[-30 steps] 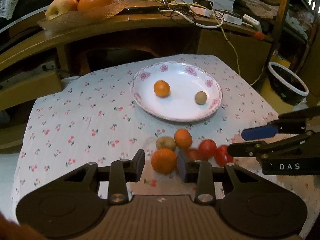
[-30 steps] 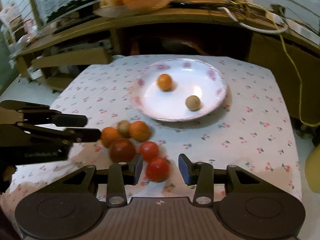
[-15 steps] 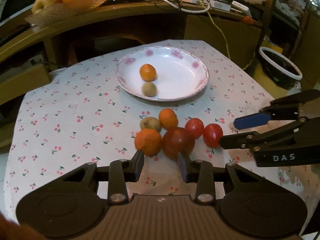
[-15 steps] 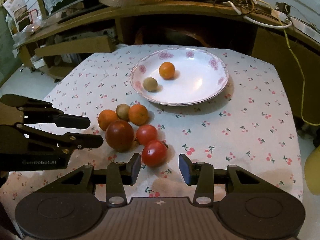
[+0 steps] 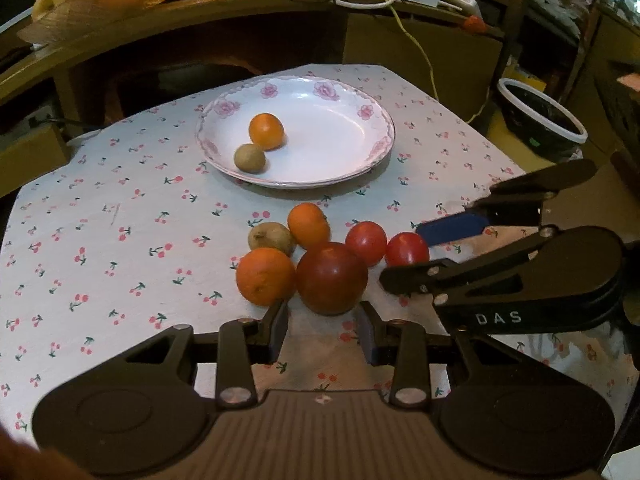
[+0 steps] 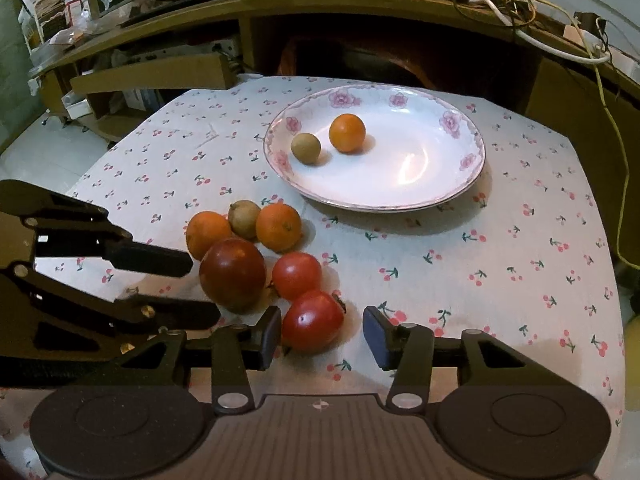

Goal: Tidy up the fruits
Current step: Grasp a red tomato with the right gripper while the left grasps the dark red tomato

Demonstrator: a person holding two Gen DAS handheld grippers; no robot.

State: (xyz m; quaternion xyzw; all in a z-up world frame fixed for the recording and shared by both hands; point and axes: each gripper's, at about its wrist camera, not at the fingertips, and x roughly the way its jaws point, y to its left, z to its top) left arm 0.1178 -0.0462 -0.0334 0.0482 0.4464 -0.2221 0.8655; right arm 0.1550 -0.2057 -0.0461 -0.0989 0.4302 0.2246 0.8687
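Left gripper (image 5: 323,330) low over the tabletop (image 5: 100,240), jaws spread, dark red fruit (image 5: 331,278) just ahead. Six fruits clustered in the middle; plate (image 6: 440,184) behind with an orange (image 6: 347,133) and a small brown fruit (image 6: 305,148). Right gripper (image 6: 322,336) spread too, tomato (image 6: 313,319) against its left jaw.

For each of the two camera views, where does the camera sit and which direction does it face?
Left wrist: sits on the left tongs, facing the dark red fruit and plate; the right tongs enter from the right.
Right wrist: sits on the right tongs, facing the nearest tomato; the left tongs enter from the left.
Shared: plate, fruit cluster, cherry-print tablecloth.
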